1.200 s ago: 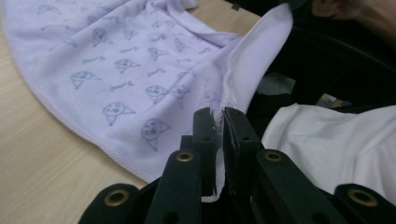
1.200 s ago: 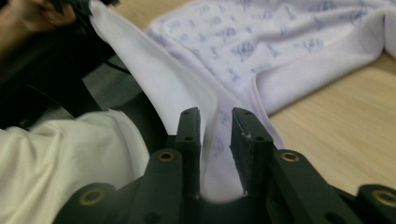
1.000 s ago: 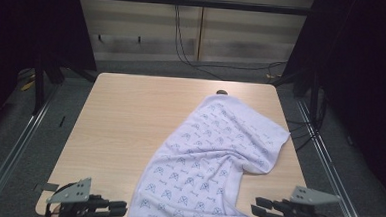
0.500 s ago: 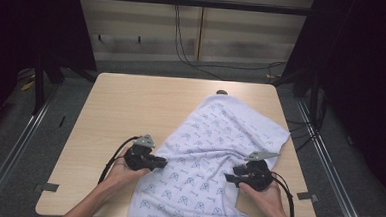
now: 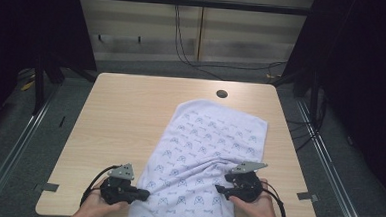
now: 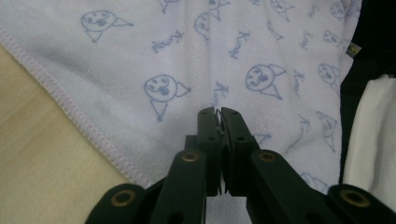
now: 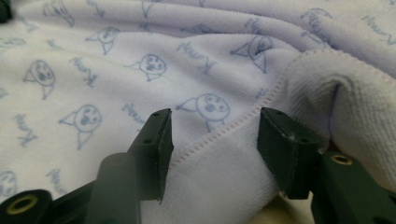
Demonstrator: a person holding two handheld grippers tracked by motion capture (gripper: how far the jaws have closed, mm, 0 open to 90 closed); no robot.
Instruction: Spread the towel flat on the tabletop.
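Note:
A white towel (image 5: 204, 139) printed with blue cartoon faces lies slantwise across the wooden table (image 5: 131, 110), its near end hanging over the front edge. My left gripper (image 5: 144, 195) rests at the towel's left hem near the front. In the left gripper view it (image 6: 218, 112) has just closed: the jaws are together above the flat towel (image 6: 140, 60), with no cloth bunched between them. My right gripper (image 5: 219, 189) sits on the towel's right side. Its jaws (image 7: 212, 126) have just been opening and stand astride a folded, stitched hem (image 7: 224, 135) without pressing on it.
A dark round hole (image 5: 222, 94) is set in the table beyond the towel's far end. Bare wood (image 5: 114, 134) lies left of the towel. Black frame rails and cables run along the far side and both flanks.
From the table's near corners both hands came in onto the towel, and the left one then drew back toward the front edge. The raised fold on the towel's right side now lies flatter.

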